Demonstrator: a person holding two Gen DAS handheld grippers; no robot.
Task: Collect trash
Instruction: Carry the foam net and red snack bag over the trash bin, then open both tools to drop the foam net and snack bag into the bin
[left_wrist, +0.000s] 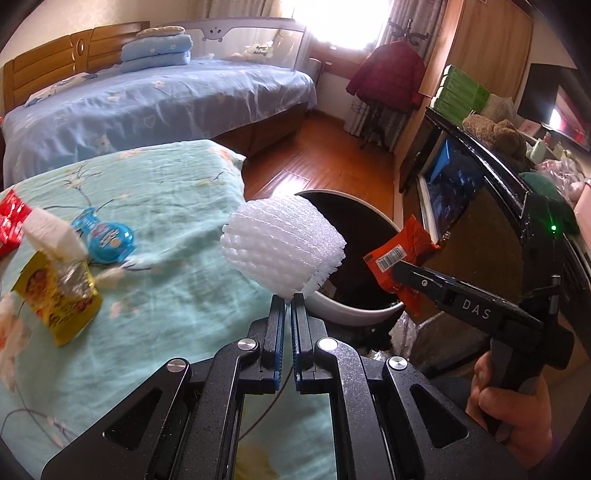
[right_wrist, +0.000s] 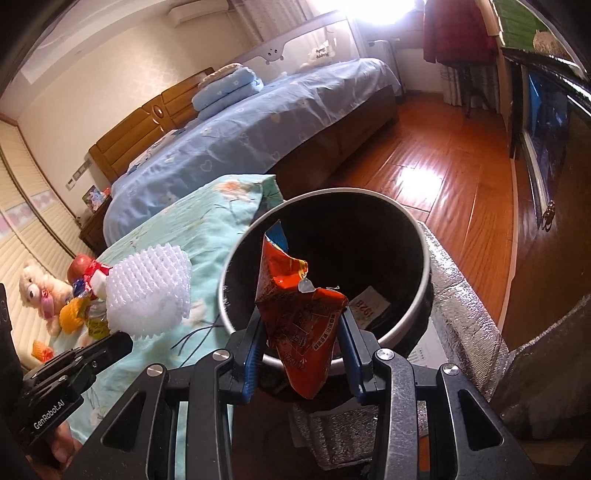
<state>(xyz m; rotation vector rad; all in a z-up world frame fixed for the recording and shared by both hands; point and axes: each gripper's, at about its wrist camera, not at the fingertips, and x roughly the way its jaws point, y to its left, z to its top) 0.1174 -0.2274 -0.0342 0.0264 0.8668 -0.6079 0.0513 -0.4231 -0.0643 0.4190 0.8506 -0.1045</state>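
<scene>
My left gripper (left_wrist: 287, 301) is shut on a white foam fruit net (left_wrist: 282, 246), held above the bed's edge beside the round bin (left_wrist: 354, 314). The net also shows in the right wrist view (right_wrist: 147, 291). My right gripper (right_wrist: 301, 325) has its jaws apart, with an orange snack wrapper (right_wrist: 303, 317) between them over the bin's near rim (right_wrist: 236, 254); whether the pads still pinch it is unclear. The wrapper also shows in the left wrist view (left_wrist: 400, 258). The bin is black inside and holds a paper label (right_wrist: 371, 304).
On the green floral bedspread (left_wrist: 166, 206) lie a yellow packet (left_wrist: 59, 295), a blue blister pack (left_wrist: 105, 236), a red wrapper (left_wrist: 11, 221) and white paper. A silver foil box (right_wrist: 465, 310) stands right of the bin. A blue bed, wooden floor and dark cabinet lie beyond.
</scene>
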